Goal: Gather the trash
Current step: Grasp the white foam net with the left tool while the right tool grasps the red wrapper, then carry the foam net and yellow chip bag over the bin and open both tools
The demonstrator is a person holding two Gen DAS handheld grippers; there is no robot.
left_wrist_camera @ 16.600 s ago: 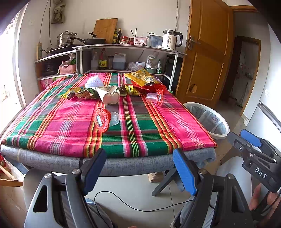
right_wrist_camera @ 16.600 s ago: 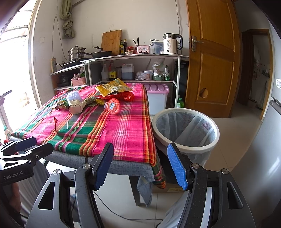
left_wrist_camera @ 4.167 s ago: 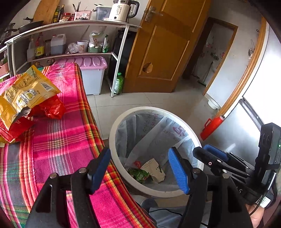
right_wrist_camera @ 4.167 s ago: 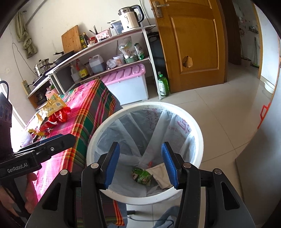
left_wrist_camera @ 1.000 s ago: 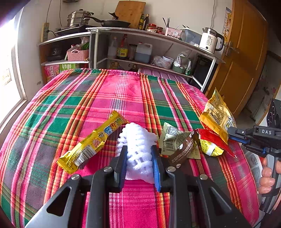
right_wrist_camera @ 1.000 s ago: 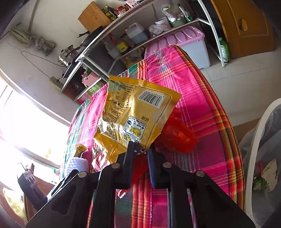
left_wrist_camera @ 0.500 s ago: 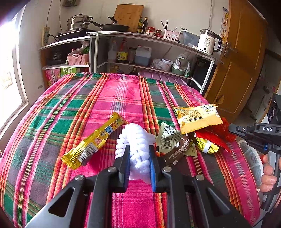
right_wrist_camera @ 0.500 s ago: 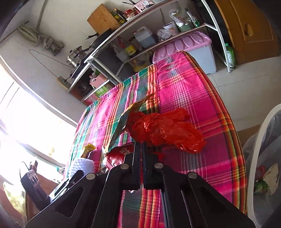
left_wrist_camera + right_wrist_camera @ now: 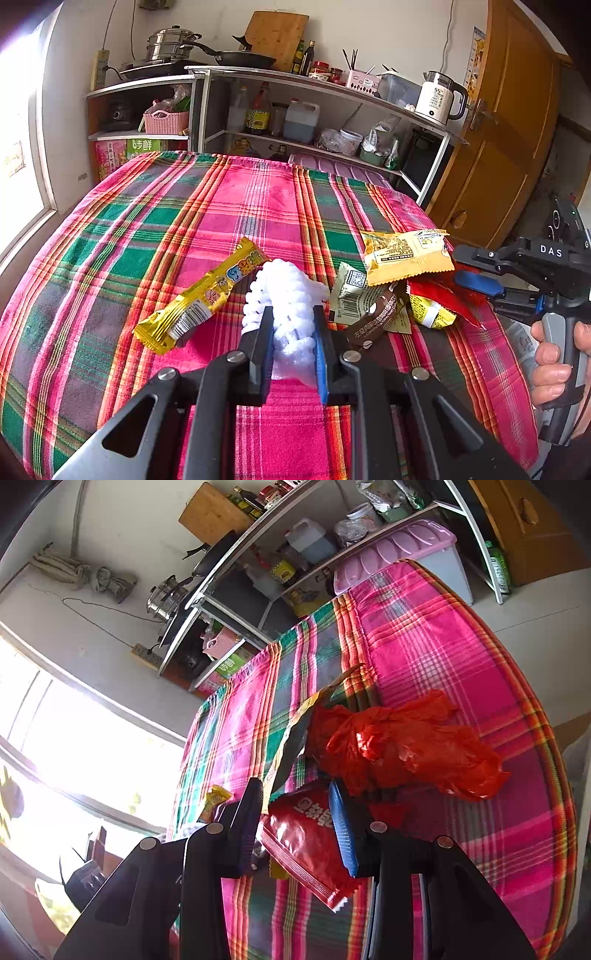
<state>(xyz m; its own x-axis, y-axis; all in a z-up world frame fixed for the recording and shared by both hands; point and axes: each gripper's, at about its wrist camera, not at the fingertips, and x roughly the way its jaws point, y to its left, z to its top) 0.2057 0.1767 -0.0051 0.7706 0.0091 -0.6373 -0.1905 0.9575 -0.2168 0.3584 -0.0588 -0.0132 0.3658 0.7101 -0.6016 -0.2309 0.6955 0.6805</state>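
L gripper (image 9: 291,325) clamps foam net (image 9: 286,291), long axis away | R gripper (image 9: 297,805) opening, red packet (image 9: 308,840) between

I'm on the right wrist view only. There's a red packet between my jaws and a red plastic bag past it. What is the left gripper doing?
Observer: The left gripper is shut on the white foam net, which lies on the tablecloth.
Operator: Any trash I can't see from here?
Observer: A long yellow candy wrapper, seen whole in the left wrist view, lies just left of the net.
Operator: And the yellow chip bag?
Observer: The yellow chip bag lies label up, resting on smaller wrappers. Your right gripper is opening, the red packet loose between its jaws.
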